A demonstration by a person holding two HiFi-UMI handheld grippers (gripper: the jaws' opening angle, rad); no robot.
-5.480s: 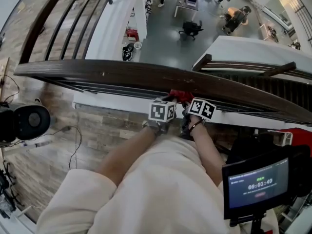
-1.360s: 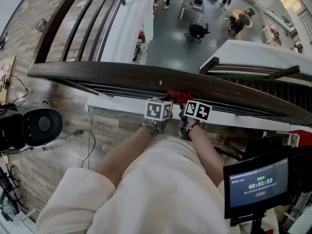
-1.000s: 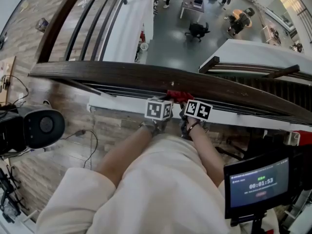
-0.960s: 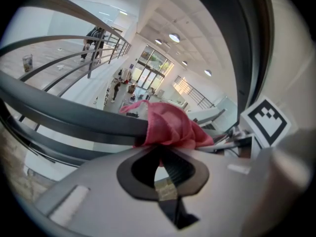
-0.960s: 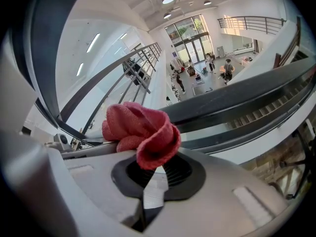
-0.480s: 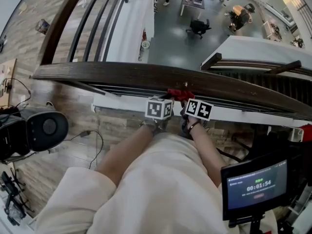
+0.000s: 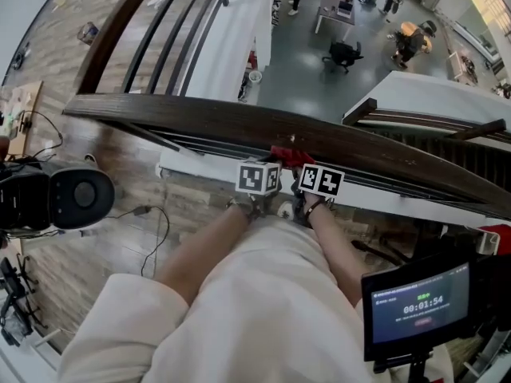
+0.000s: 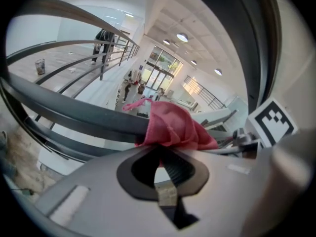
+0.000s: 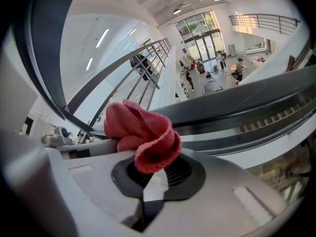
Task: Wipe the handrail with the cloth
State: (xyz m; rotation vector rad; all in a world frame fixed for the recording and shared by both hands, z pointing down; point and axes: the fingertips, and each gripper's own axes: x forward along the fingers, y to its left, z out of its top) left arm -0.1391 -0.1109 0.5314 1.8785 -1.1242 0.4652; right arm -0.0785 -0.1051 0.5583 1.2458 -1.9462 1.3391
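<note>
Cloth (image 7: 289,156) against handrail (image 7: 200,122), left gripper (image 8: 160,154), right gripper (image 9: 153,174) clamping it, visible close-up only

A mezzanine is overlooking an open office-lab hall: its wooden handrail (image 7: 200,118) is edging a drop to desks (image 7: 338,8), an office chair (image 7: 343,54) (people (image 7: 409,38) are working below).

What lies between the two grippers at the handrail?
The red cloth, pinched by the left gripper and the right gripper, on the handrail; the head view shows it.
</note>
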